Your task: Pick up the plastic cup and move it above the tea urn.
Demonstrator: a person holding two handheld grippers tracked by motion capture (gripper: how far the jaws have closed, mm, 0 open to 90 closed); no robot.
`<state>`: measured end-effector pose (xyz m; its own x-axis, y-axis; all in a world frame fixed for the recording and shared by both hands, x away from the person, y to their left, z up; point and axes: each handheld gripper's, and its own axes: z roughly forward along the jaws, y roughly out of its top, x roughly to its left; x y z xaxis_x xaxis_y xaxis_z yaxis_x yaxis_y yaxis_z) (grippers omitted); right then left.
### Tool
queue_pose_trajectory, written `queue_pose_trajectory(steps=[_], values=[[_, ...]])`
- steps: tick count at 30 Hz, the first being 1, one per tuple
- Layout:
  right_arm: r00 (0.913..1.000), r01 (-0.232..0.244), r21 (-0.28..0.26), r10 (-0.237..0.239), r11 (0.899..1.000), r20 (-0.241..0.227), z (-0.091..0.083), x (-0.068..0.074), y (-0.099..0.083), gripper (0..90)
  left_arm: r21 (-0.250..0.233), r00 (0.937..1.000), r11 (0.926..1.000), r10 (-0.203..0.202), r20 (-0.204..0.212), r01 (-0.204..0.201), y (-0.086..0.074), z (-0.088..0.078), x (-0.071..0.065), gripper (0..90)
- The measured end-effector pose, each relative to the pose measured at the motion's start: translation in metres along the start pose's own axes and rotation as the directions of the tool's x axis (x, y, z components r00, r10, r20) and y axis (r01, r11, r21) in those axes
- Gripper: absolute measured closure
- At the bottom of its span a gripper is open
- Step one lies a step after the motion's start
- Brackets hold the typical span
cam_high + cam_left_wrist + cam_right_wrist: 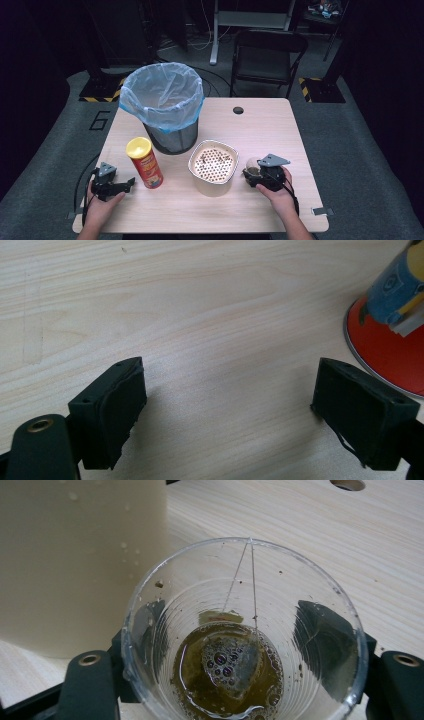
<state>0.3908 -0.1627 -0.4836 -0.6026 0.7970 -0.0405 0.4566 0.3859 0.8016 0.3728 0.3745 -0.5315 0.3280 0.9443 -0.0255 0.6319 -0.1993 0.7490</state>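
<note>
The right gripper (pixel 235 680) has its jaws around a clear plastic cup (pixel 240 630) at lower right of the table, beside the cream strainer tub (pixel 212 167); whether the pads press yet is hard to tell. Squeezing may buckle the thin wall, slopping brown tea and teabag (pixel 230 667). The left gripper (pixel 230 405) rests open, lower left

Dim room, grey floor (pixel 350 140), black folding chair (pixel 267 57) behind light wooden table (pixel 270 130), yellow-black floor tape (pixel 306 85).
</note>
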Motion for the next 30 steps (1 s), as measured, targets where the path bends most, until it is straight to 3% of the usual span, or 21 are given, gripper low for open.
queue_pose_trajectory(steps=[11,12,16,23,30], values=[[0.9949,-0.047,-0.026,0.049,0.999,0.088,-0.017,-0.025,-0.005,29.3,0.01,0.9999,0.9999,0.01,0.001,-0.01,0.001,0.0,0.001,13.4],[0.9911,-0.05,-0.024,0.053,0.998,0.122,-0.019,-0.032,-0.008,29.3,0.001,1.0,1.0,0.007,-0.003,-0.007,0.001,0.001,0.001,13.4],[0.982,-0.064,-0.019,0.066,0.998,0.177,-0.024,-0.045,-0.013,29.3,0.001,1.0,1.0,-0.001,0.0,0.001,0.001,0.001,0.001,13.4],[0.9679,-0.13,-0.022,0.131,0.991,0.214,-0.028,-0.065,-0.022,29.2,0.002,1.0,1.0,0.0,0.0,0.0,0.001,0.001,0.001,13.4],[0.9638,-0.16,-0.033,0.163,0.987,0.211,-0.028,-0.071,-0.028,24.5,0.001,1.0,1.0,0.0,0.0,0.0,0.001,0.001,0.001,13.4]])
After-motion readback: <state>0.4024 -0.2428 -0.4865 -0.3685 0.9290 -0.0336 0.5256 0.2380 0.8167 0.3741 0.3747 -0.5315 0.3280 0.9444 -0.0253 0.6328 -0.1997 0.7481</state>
